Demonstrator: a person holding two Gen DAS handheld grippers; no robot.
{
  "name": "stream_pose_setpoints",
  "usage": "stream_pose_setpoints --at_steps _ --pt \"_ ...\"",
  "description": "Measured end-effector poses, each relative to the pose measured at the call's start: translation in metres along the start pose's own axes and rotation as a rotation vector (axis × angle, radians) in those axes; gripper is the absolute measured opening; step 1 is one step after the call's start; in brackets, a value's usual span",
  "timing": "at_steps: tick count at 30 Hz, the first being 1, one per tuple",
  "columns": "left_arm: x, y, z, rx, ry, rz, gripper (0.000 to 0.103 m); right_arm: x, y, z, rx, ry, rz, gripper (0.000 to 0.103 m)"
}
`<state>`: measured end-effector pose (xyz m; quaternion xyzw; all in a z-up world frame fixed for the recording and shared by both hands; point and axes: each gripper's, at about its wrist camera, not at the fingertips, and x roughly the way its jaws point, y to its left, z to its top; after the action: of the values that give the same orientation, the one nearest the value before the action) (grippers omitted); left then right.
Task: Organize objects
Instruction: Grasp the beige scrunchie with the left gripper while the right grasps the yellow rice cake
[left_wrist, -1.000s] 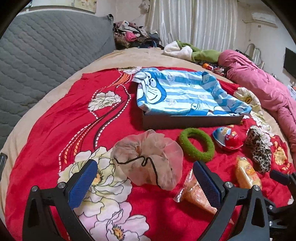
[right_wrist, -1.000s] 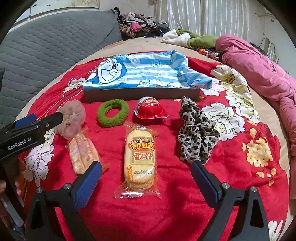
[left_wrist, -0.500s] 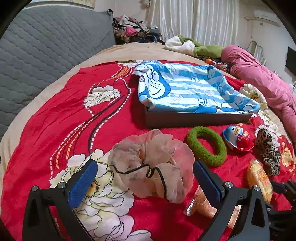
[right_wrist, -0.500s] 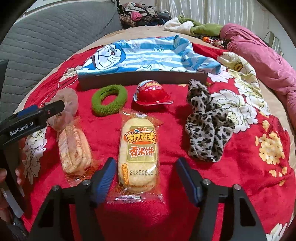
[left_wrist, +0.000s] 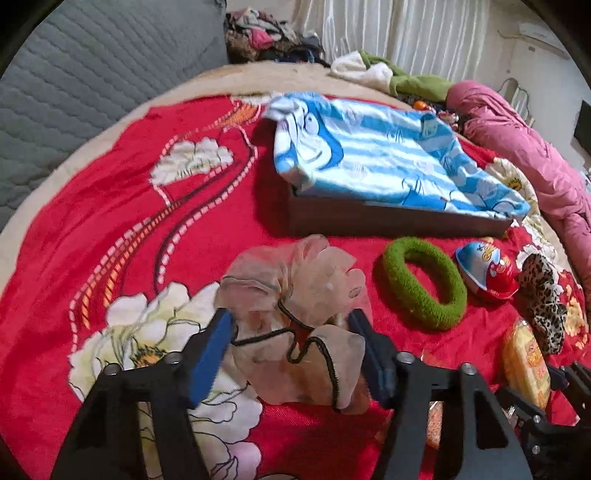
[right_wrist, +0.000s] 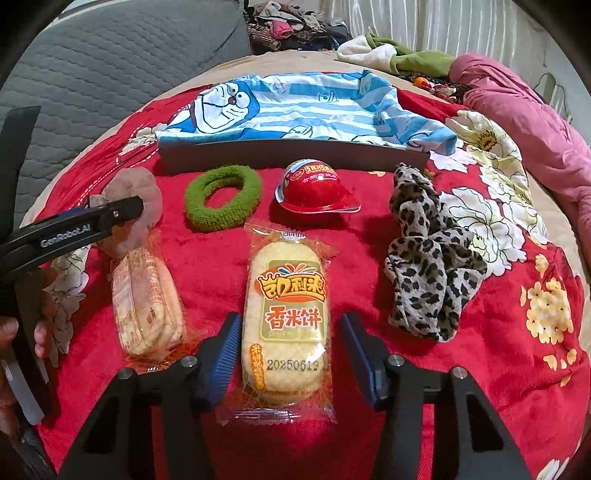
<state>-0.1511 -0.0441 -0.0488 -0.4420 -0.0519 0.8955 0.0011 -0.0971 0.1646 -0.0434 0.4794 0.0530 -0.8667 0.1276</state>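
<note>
Nearest in the right wrist view, the right claw (right_wrist: 288, 354) is seen half spread astride the near end of a rice cracker packet (right_wrist: 286, 321); its jaws have just been closing, and whether the pads yet press the wrapper cannot be told. The packet's long axis is laid from 6 to 12 o'clock, in line with the claw, printed face up, so the narrow width is presented to the jaws. At 9 o'clock a second cracker packet (right_wrist: 147, 302) is laid almost parallel. In the left wrist view, the left claw (left_wrist: 291, 347) is likewise partly spread, its jaws just closing on a sheer pink scrunchie (left_wrist: 295, 306) bunched between the pads on the red floral blanket (left_wrist: 147, 192). Farther off, toward 1 o'clock, a green scrunchie (left_wrist: 424, 284) is laid flat. Beyond it, at 12 o'clock, a brown tray (left_wrist: 388, 223) lined with a blue striped cartoon cloth (left_wrist: 380, 158) is probably the destination.
</note>
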Motion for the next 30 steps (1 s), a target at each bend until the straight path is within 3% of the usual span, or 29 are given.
stream_pose_setpoints --at_steps 3,8,12,20,30 --pt "0.001 -0.003 -0.002 0.022 0.004 0.005 0.051 0.000 -0.001 0.000 0.008 -0.001 0.005 0.054" --pt "0.003 -0.003 -0.004 0.020 0.020 -0.031 0.031 0.000 -0.002 -0.001 0.019 0.001 0.017 0.040" --pt "0.000 0.000 -0.005 0.004 0.014 -0.050 0.023 -0.002 -0.004 -0.002 0.027 -0.005 0.028 0.039" --pt "-0.008 -0.002 -0.005 0.012 0.001 -0.051 0.016 -0.008 -0.010 -0.003 0.046 -0.019 0.055 0.039" --pt "-0.030 -0.008 -0.004 0.025 -0.025 -0.067 0.016 -0.023 -0.015 -0.002 0.057 -0.042 0.066 0.039"
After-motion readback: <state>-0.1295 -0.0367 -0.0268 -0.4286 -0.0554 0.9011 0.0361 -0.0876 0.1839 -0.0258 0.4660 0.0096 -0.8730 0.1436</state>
